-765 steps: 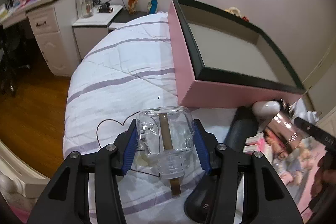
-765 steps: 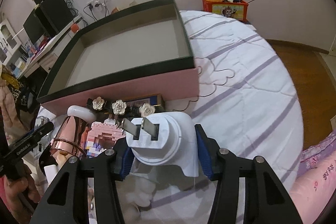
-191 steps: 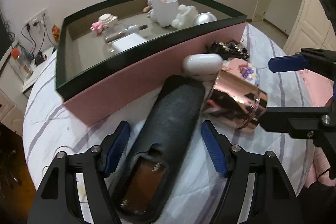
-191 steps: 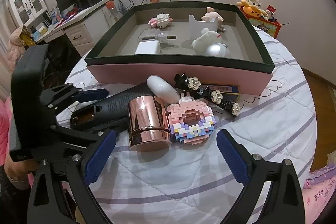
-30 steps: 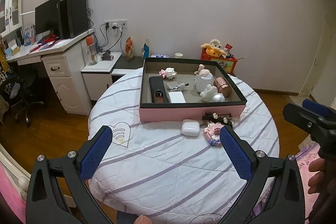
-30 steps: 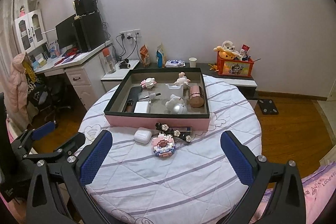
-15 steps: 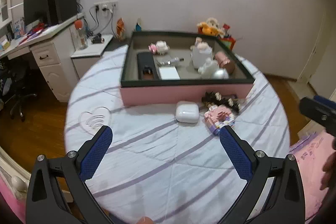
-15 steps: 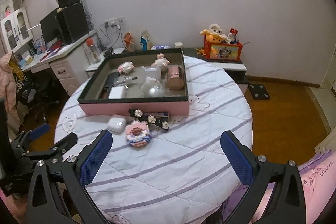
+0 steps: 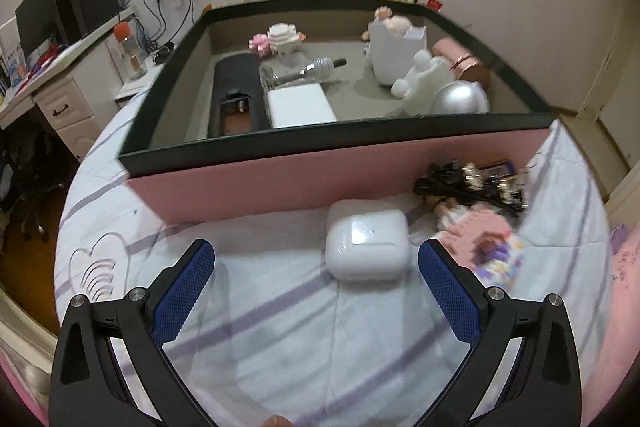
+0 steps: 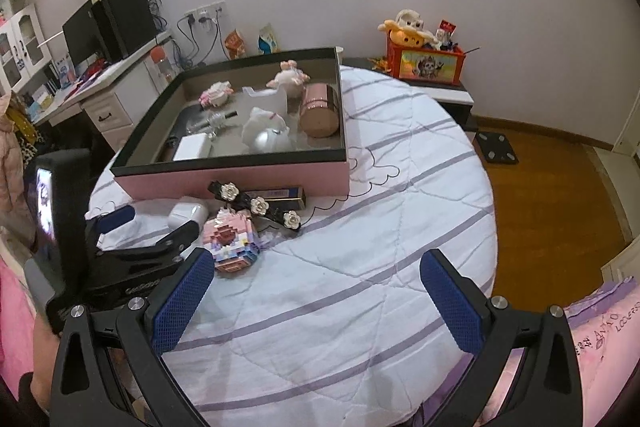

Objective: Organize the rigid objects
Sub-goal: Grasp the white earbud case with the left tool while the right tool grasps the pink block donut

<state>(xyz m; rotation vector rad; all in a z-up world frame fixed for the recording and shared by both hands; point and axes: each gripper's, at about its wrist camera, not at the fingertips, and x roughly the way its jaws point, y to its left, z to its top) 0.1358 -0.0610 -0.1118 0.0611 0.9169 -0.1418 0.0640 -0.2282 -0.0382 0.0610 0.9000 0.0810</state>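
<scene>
A pink box with a dark rim (image 9: 328, 143) (image 10: 240, 163) stands on the round bed and holds a black case (image 9: 236, 87), a clear bottle (image 9: 304, 71), a white charger (image 9: 300, 105), a rose-gold cup (image 9: 464, 61) and small figures. A white earbud case (image 9: 366, 245) (image 10: 188, 215) lies in front of it. My left gripper (image 9: 316, 291) (image 10: 156, 223) is open and empty, just short of the case. A pink block toy (image 10: 232, 239) and a black flower hair clip (image 10: 256, 205) lie beside it. My right gripper (image 10: 316, 303) is open and empty over bare bedspread.
A gold-and-blue slim box (image 10: 276, 197) lies against the pink box wall. A white desk with drawers (image 10: 108, 103) and a monitor stand to the left. A red toy box (image 10: 424, 61) sits on a low shelf behind. Wooden floor (image 10: 552, 187) lies to the right.
Both grippers have dropped and moved in toward the bed. The left one now sits close behind the white earbud case. Both stay open and empty.
</scene>
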